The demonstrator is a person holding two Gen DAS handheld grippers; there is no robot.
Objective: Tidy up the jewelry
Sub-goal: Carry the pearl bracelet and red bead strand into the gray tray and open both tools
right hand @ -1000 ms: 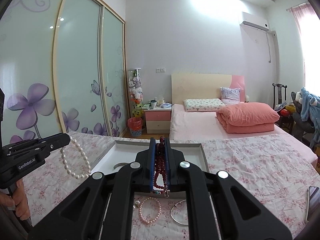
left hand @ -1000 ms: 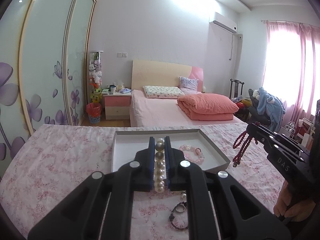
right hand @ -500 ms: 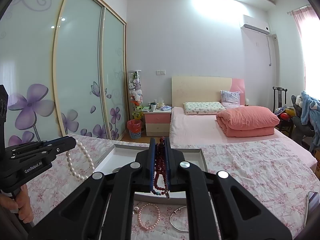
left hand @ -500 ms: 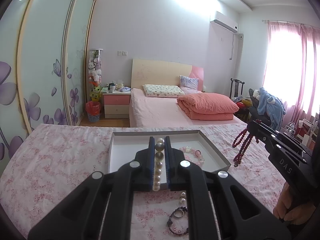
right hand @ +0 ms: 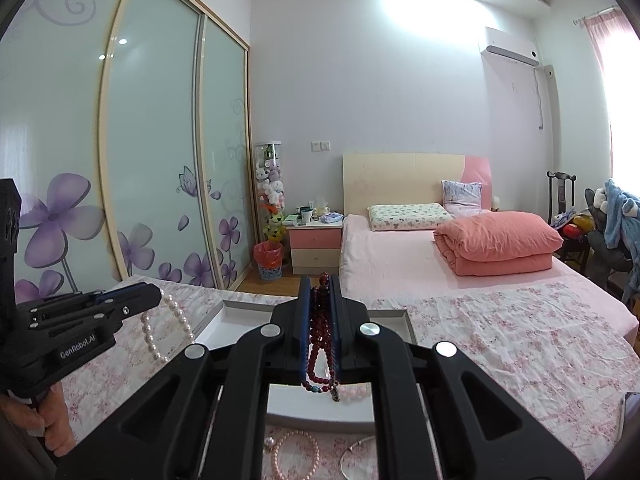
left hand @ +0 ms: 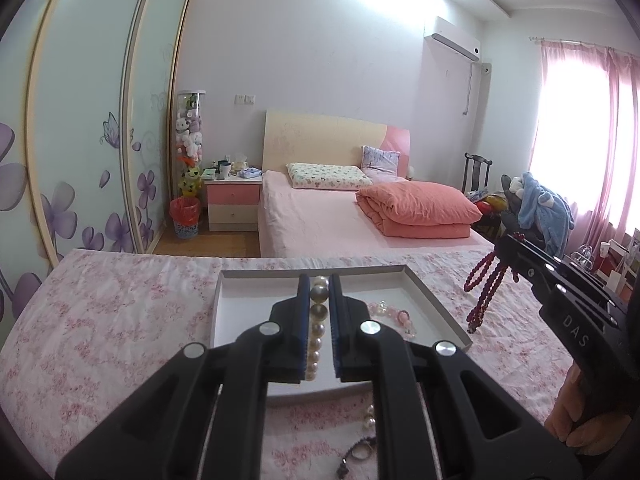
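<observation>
Progress: white tray (left hand: 224,300) on floral cloth holds only pink bead bracelet (left hand: 390,312); pieces wait outside near edge — pink pearl strand (right hand: 296,454), silver bangle (right hand: 356,458).

Left gripper (left hand: 319,278) clamped on white pearl strand (left hand: 316,332), poised over tray.

Right gripper (right hand: 319,278) pinching dark red bead necklace (right hand: 320,344), loops dangling above tray rim.

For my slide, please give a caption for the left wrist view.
Left gripper clamps a pearl strand above the white tray; the right gripper holds red beads beside it.
</observation>
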